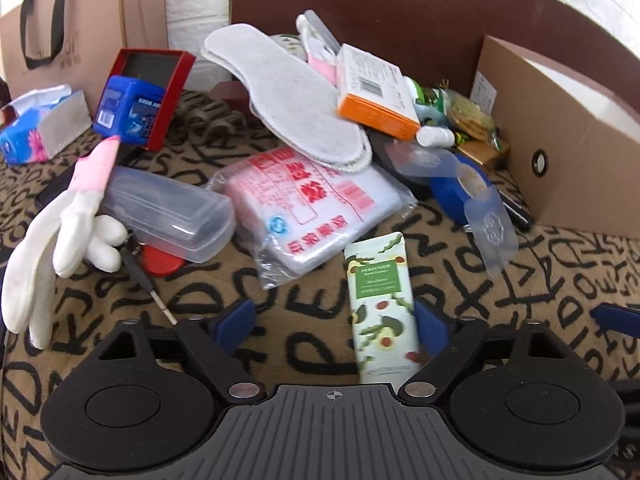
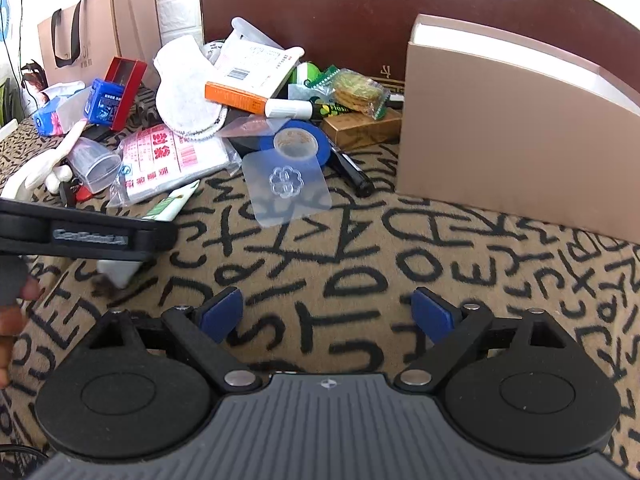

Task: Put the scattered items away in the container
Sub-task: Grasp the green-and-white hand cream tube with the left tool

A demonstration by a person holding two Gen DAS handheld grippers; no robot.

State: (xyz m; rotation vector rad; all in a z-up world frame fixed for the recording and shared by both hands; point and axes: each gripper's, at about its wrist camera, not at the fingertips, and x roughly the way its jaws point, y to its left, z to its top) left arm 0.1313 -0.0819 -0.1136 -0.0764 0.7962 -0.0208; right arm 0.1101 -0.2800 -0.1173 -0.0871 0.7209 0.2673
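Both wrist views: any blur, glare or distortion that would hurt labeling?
Left wrist view: strong fisheye bending at the edges, dark corners; the white glove near the frame edge looks soft and stretched, the hand cream tube print stays partly readable. Right wrist view: same curvature; the open top of the cardboard box is blown out white, the clear plastic sheet shows mild sheen.

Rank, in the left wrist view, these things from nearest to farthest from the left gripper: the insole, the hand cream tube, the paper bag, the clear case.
From the left gripper:
1. Hand cream tube, between the open fingers, right of middle.
2. Clear case, ahead on the left.
3. Insole, on the pile in the middle.
4. Paper bag, at the far left by the wall.
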